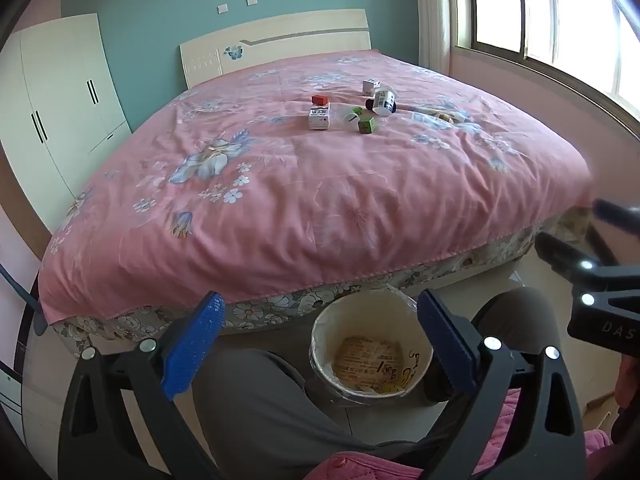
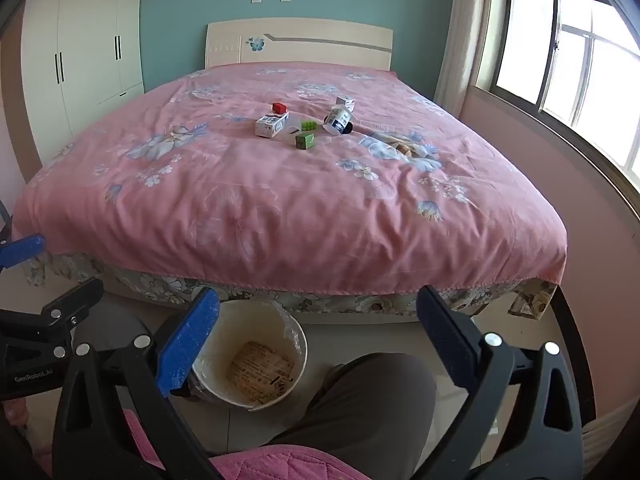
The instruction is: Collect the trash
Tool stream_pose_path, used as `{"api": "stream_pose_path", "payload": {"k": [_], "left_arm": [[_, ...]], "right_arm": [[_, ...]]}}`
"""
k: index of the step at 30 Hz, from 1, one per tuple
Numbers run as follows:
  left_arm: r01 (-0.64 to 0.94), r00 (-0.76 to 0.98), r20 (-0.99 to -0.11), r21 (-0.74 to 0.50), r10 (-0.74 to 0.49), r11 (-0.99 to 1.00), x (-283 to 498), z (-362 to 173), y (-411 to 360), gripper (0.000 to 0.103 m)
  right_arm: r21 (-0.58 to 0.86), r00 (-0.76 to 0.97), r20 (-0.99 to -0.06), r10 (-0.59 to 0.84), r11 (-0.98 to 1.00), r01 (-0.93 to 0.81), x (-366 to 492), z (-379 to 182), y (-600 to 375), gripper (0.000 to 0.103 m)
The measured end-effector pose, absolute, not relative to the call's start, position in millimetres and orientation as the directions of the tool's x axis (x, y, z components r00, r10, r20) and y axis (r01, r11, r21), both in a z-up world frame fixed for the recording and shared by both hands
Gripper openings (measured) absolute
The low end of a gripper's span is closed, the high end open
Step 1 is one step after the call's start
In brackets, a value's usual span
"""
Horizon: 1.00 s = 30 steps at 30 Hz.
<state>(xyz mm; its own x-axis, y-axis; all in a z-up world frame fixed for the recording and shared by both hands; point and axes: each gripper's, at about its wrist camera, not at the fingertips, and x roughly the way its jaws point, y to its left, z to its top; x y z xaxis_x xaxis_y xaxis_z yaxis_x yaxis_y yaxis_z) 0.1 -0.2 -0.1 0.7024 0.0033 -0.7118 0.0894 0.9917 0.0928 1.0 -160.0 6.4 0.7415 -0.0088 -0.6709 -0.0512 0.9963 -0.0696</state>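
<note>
Trash lies in a cluster far out on the pink floral bedspread (image 1: 320, 200): a white carton (image 1: 319, 117), a small red box (image 1: 320, 99), two green cubes (image 1: 367, 125), a white bottle on its side (image 1: 383, 100) and a small white box (image 1: 370, 86). The same cluster shows in the right wrist view, with the carton (image 2: 271, 125) and bottle (image 2: 338, 119). A cream bin (image 1: 372, 354) lined with clear plastic stands on the floor at the bed's foot, also in the right wrist view (image 2: 250, 354). My left gripper (image 1: 320, 344) and right gripper (image 2: 318, 340) are open and empty, held low above the bin, far from the trash.
My knees in grey trousers (image 1: 260, 412) sit on either side of the bin. A white wardrobe (image 1: 52, 112) stands left of the bed. A window (image 2: 580, 60) and pink wall run along the right. The headboard (image 2: 300, 42) backs onto a teal wall.
</note>
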Motion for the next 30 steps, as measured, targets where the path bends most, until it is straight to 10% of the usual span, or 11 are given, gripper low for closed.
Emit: {"api": "stream_pose_path", "payload": {"k": [30], "left_arm": [[0.086,0.732,-0.681,0.116,0.017,0.990,-5,11,-1,0.098]], "right_arm": [[-0.077,0.755,-0.656,-0.013,0.996,-0.051,-1,13,-160,0.096]]}}
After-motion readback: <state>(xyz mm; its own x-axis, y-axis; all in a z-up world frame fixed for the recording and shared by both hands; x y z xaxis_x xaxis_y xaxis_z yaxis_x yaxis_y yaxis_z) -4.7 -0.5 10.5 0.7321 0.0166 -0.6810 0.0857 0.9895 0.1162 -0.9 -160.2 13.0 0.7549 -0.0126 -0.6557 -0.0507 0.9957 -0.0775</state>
